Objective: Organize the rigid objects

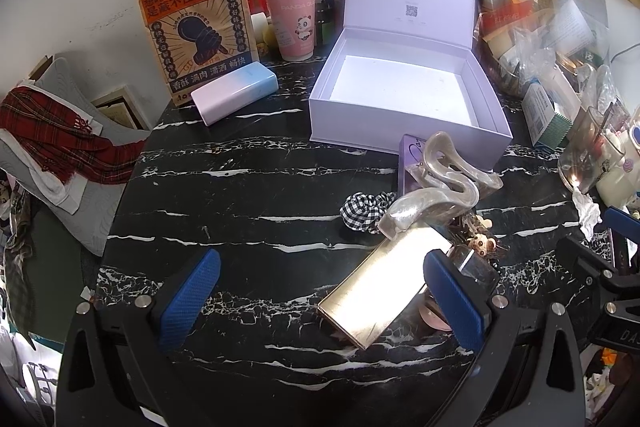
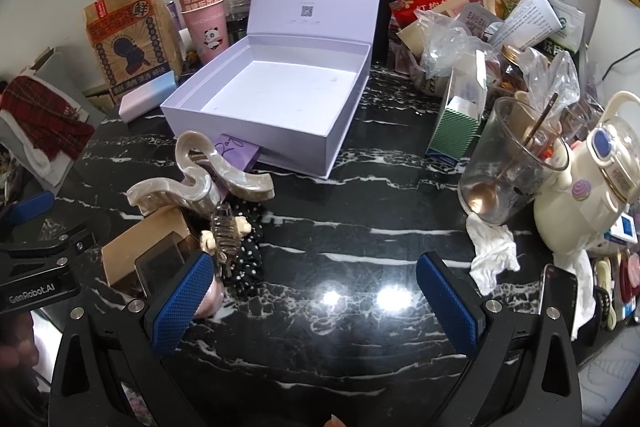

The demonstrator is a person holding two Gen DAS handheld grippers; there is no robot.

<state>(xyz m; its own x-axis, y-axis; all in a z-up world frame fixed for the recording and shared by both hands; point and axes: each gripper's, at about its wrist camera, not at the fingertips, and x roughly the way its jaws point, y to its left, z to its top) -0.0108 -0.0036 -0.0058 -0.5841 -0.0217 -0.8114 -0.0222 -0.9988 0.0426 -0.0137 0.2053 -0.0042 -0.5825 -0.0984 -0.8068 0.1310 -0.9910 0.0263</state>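
Note:
An open lilac box [image 1: 404, 115] [image 2: 256, 131] with its lid up stands empty on the black marble table [image 1: 240, 195]. In front of it lies a pile: a pearly wavy hair claw [image 1: 444, 187] [image 2: 192, 183], a gold rectangular box [image 1: 380, 291] [image 2: 140, 251], a small purple box [image 1: 408, 155] [image 2: 236, 151], a checked scrunchie [image 1: 362, 211] and a small clear claw clip [image 2: 224, 239]. A pink-blue case [image 1: 236, 93] [image 2: 148, 95] lies at the back left. My left gripper [image 1: 320, 291] is open over the gold box. My right gripper [image 2: 316, 295] is open and empty above bare table.
A brown paper bag [image 1: 196, 23] and pink cups [image 1: 290, 19] stand at the back. A glass beaker with a spoon [image 2: 508, 163], a cream kettle [image 2: 592, 179], crumpled tissue [image 2: 492, 255], a green box [image 2: 460, 115] and cluttered bags sit at the right. A red plaid scarf [image 1: 60, 139] lies off the left edge.

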